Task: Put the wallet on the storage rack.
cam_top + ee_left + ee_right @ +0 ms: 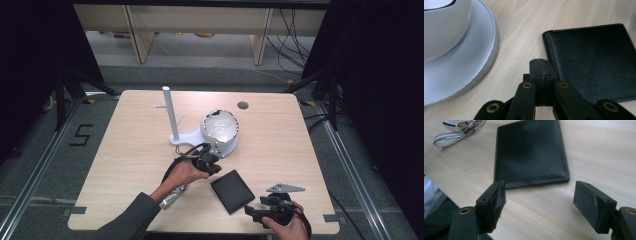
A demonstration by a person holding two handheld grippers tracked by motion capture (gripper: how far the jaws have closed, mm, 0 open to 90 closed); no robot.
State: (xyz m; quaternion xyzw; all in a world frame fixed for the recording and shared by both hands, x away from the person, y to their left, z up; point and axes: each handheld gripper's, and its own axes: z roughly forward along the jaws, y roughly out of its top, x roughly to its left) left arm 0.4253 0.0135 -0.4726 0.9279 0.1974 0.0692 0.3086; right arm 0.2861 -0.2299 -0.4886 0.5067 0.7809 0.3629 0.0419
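So the flat black leather wallet point(232, 191) lies on the pale wooden table point(135, 165), near the front edge, between the two hands. Nothing holds it yet.

The right gripper point(540, 203) sits low at the front of the table, just short of the wallet's near edge. Its jaws stand wide apart with only bare table between them. The black pads point(584, 200) touch nothing. From its own view the wallet lies straight ahead, so I think this gripper is getting ready to slide in and pinch that edge.

The left gripper point(540, 65) is squeezed tight, jaw against jaw, with nothing inside. It rests just beside the wallet's left edge, and close to the round white base point(474, 57) of the shiny white helmet-shaped bowl point(220, 131). A white plastic stand with a tall post point(172, 117) is next to the bowl.

A silver key fob with a striped strap point(456, 130) lies on the table past the wallet's far corner, apart from it.

How far along is the job? Only a little, I think. The hands are in place, but the wallet has not been grabbed or lifted. The picking up and whatever comes after are left to do.
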